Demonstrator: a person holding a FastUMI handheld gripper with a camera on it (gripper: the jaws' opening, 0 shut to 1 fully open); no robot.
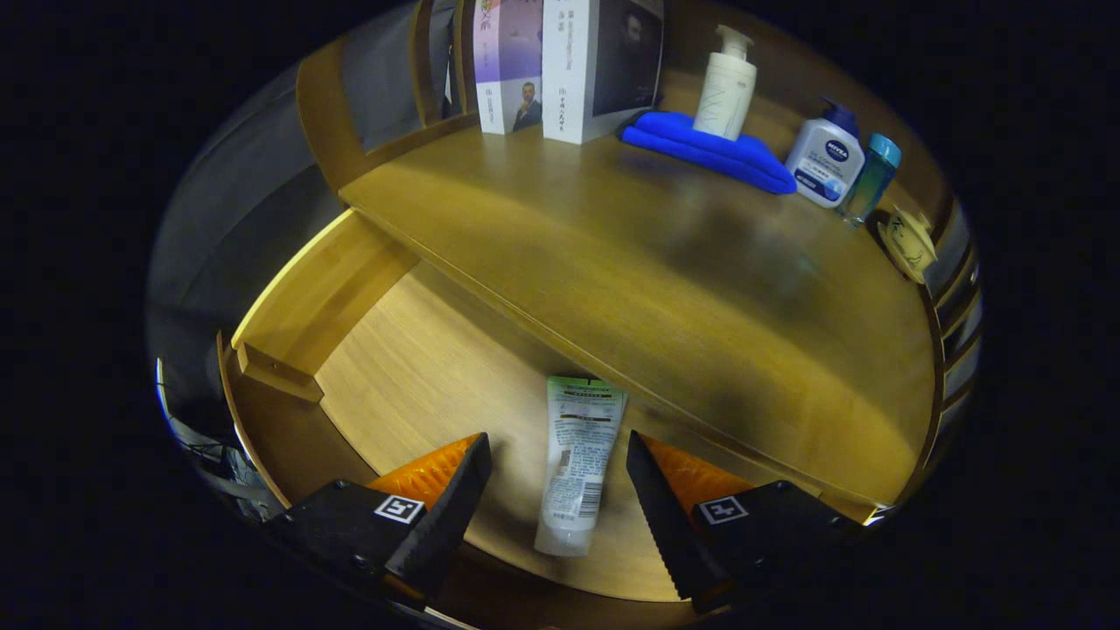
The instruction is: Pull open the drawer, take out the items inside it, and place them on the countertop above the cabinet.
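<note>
Tube (577, 464) is lying flat in the open drawer (420, 367), between the spread fingers (446, 507) of the released tool (556, 486), neither touching it, below the surface (665, 262).

one tube (577, 464), three bottles (725, 83), two books (599, 66)

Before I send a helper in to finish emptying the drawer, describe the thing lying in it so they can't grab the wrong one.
Under the countertop the drawer stands pulled open. On its floor, between the open gripper fingers, lies a tube, untouched. It is flat, white with a green end, lying down, unlike the bottles standing on the countertop.
</note>
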